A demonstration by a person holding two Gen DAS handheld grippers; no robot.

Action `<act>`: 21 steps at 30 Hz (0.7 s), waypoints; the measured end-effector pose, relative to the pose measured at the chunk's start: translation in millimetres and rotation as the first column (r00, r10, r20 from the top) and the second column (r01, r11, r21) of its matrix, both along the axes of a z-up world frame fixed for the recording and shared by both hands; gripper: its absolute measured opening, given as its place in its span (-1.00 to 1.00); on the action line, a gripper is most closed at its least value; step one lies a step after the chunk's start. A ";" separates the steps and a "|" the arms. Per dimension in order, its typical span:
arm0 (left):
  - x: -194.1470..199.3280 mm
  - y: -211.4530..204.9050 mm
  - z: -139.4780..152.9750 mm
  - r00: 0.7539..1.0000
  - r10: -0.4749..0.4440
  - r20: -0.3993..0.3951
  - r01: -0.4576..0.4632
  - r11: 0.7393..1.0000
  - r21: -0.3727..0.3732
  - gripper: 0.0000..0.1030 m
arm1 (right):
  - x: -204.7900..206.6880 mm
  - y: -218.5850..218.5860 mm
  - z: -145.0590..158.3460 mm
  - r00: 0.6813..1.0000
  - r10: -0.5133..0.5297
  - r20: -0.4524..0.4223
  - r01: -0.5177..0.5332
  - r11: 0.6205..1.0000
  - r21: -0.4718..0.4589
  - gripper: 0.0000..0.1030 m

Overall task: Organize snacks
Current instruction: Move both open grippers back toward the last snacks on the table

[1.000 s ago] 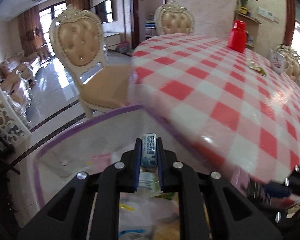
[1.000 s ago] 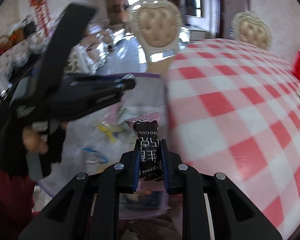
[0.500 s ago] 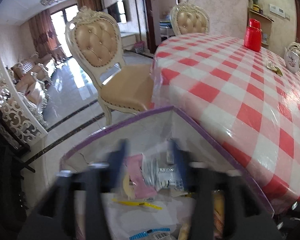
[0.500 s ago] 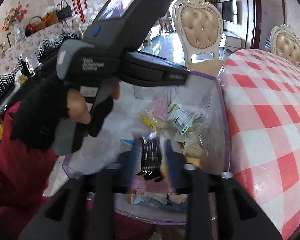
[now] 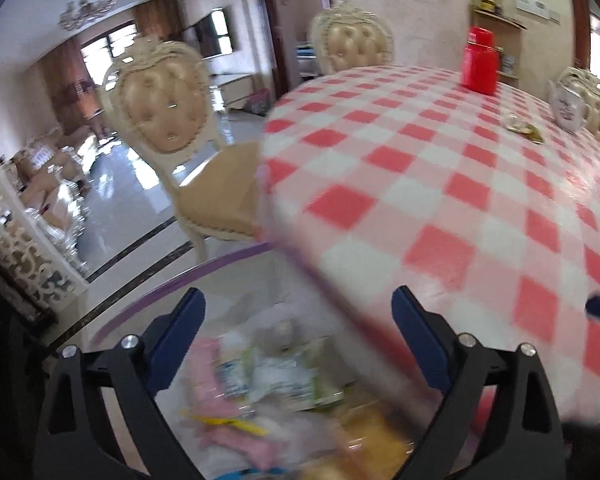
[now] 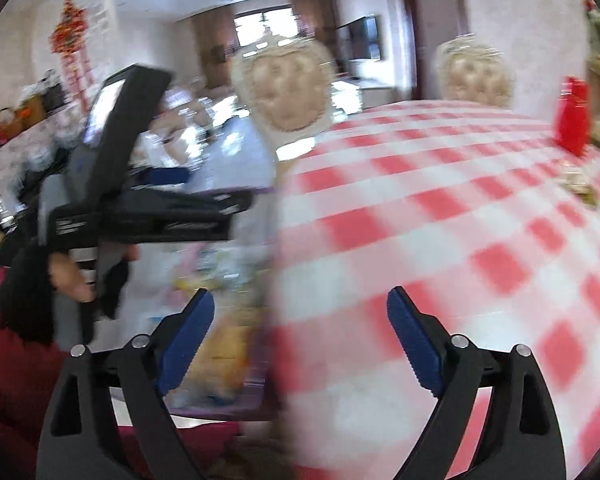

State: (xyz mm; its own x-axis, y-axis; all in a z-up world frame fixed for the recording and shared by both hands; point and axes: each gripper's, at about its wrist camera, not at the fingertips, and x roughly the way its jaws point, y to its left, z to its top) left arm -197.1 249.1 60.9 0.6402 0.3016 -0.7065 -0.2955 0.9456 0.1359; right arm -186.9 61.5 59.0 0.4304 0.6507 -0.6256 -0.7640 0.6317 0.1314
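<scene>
**Opening Wide Over the Snack Bin, Both Grippers Come Away Empty**

Spreading their blue-padded jaws, the left gripper point(image 5: 298, 324) and the right gripper point(image 6: 300, 320) both stand apart and are opening, with nothing pinched between the pads of either. In the left wrist view the gap frames the heap of wrapped snacks point(image 5: 260, 376), which lies directly below and slightly ahead of the fingers, inside a clear bin with a purple rim point(image 5: 204, 268). The bin sits just off the near edge of the table in its red-and-white checked cloth point(image 5: 440, 184), so the snacks are down and to the left of the cloth in both views. From the right wrist view the same heap point(image 6: 220, 272) shows low and left of that gripper's centre, under its left finger point(image 6: 186, 334), while its right finger hangs over the cloth. The left gripper therefore looks the nearer to the pile, being squarely above it. Motion blur hides the individual packets, so which way any one of them points, or how its long axis runs, cannot be told; pink, yellow and green wrappers are all that reads. The checked cloth ahead appears bare of loose snacks, apart from a small wrapper-like item point(image 5: 524, 128) far across it, near a red jar point(image 5: 479, 60).
</scene>
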 end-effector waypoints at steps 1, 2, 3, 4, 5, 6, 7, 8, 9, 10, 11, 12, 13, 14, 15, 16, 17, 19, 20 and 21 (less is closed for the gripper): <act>10.3 -10.1 1.0 0.999 -0.033 -0.008 0.033 0.999 -0.016 0.88 | 8.3 -11.2 1.7 0.999 -0.031 0.019 0.031 0.999 -0.010 0.69; 26.9 -24.1 1.7 0.996 -0.083 -0.021 0.082 0.995 -0.052 0.89 | 19.4 -26.2 3.6 0.996 -0.073 0.041 0.074 0.997 -0.020 0.69; 40.2 -35.0 1.3 0.993 -0.117 -0.030 0.114 0.990 -0.080 0.90 | 31.1 -41.1 4.1 0.992 -0.113 0.054 0.115 0.993 -0.028 0.69; 61.1 -51.5 0.8 0.986 -0.159 -0.039 0.154 0.981 -0.119 0.90 | 40.4 -51.8 3.4 0.988 -0.142 0.058 0.144 0.989 -0.035 0.69; 77.0 -64.6 -0.4 0.982 -0.184 -0.042 0.177 0.974 -0.144 0.90 | 55.0 -68.9 1.9 0.981 -0.188 0.057 0.190 0.981 -0.044 0.68; 93.2 -78.3 -1.3 0.977 -0.208 -0.040 0.199 0.966 -0.165 0.90 | 67.3 -83.6 0.4 0.973 -0.224 0.054 0.227 0.973 -0.049 0.69; 116.5 -97.9 -1.6 0.970 -0.243 -0.028 0.234 0.954 -0.187 0.90 | 76.9 -94.6 -1.5 0.967 -0.250 0.051 0.253 0.966 -0.051 0.69; 133.3 -111.7 -2.3 0.965 -0.262 -0.014 0.254 0.947 -0.197 0.90 | 93.6 -113.8 -4.1 0.954 -0.297 0.043 0.299 0.953 -0.054 0.68; 150.0 -125.4 -2.6 0.962 -0.275 0.001 0.269 0.941 -0.204 0.90 | 104.9 -126.9 -6.1 0.944 -0.329 0.035 0.330 0.942 -0.057 0.68; 167.6 -138.2 -3.1 0.960 -0.279 0.016 0.276 0.938 -0.211 0.90 | 115.6 -137.5 -8.2 0.935 -0.355 0.029 0.356 0.933 -0.059 0.68; 191.0 -151.9 -2.9 0.961 -0.274 0.034 0.274 0.934 -0.229 0.90 | 133.1 -152.8 -11.6 0.920 -0.392 0.016 0.392 0.918 -0.062 0.69; 211.9 -161.4 -3.0 0.964 -0.262 0.050 0.266 0.930 -0.256 0.90 | 146.9 -164.8 -14.6 0.909 -0.418 0.002 0.417 0.907 -0.060 0.69; 230.8 -169.0 -2.9 0.967 -0.245 0.066 0.254 0.924 -0.285 0.90 | 160.5 -177.2 -16.9 0.895 -0.446 -0.018 0.444 0.894 -0.057 0.69; 254.9 -176.6 -4.0 0.973 -0.213 0.087 0.230 0.918 -0.324 0.90 | 178.9 -193.6 -18.4 0.870 -0.490 -0.049 0.487 0.872 -0.052 0.69; 275.3 -182.0 -6.3 0.980 -0.173 0.103 0.198 0.913 -0.356 0.90 | 194.7 -206.0 -19.9 0.848 -0.524 -0.072 0.523 0.851 -0.044 0.69; 291.3 -186.1 -9.6 0.984 -0.136 0.114 0.170 0.908 -0.383 0.90 | 206.3 -214.0 -21.3 0.834 -0.545 -0.082 0.544 0.838 -0.037 0.69; 303.8 -186.1 -12.9 0.987 -0.108 0.121 0.148 0.903 -0.403 0.90 | 221.6 -224.9 -22.8 0.814 -0.575 -0.083 0.575 0.818 -0.030 0.69; 329.5 -192.0 -23.4 0.990 -0.041 0.137 0.098 0.892 -0.441 0.90 | 246.8 -238.6 -26.2 0.784 -0.617 -0.061 0.616 0.787 -0.046 0.68; 337.3 -192.1 -26.2 0.989 -0.022 0.146 0.086 0.889 -0.450 0.90 | 261.6 -244.7 -29.3 0.773 -0.632 -0.056 0.629 0.775 -0.054 0.68; 346.0 -193.3 -31.4 0.986 0.005 0.166 0.073 0.885 -0.460 0.90 | 276.5 -249.1 -33.1 0.764 -0.642 -0.062 0.640 0.767 -0.058 0.68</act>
